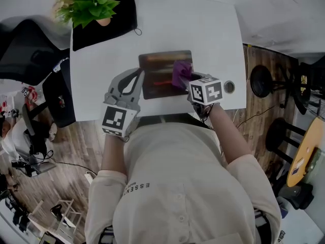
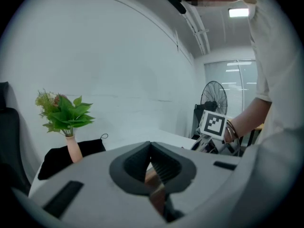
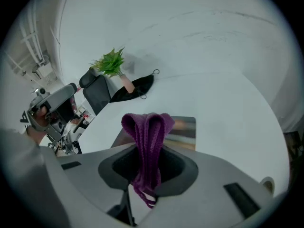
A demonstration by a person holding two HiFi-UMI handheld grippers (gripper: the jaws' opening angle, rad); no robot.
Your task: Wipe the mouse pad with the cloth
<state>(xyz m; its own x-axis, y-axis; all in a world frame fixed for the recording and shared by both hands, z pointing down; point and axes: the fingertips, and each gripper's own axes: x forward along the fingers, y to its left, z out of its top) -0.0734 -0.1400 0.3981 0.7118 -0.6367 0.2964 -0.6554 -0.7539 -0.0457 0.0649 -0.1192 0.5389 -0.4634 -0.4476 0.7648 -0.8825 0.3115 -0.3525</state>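
Observation:
A dark, glossy mouse pad [image 1: 158,75] lies on the white table [image 1: 213,34], near its front edge. A purple cloth [image 1: 181,72] rests on the pad's right part, bunched and draped over the jaws of my right gripper [image 1: 187,83], which is shut on it. In the right gripper view the cloth [image 3: 148,132] stands up in a folded loop from the gripper [image 3: 149,151], with the pad [image 3: 184,129] beyond. My left gripper [image 1: 140,75] sits at the pad's left edge. Its jaws [image 2: 151,146] meet at the tips with a brown strip of the pad [image 2: 155,183] between them.
A potted green plant [image 1: 91,6] stands on a black cloth [image 1: 109,22] at the table's far left corner. A round cable hole [image 1: 229,87] is at the front right of the table. A black office chair [image 1: 30,50] is left of the table and a stool [image 1: 261,80] right of it.

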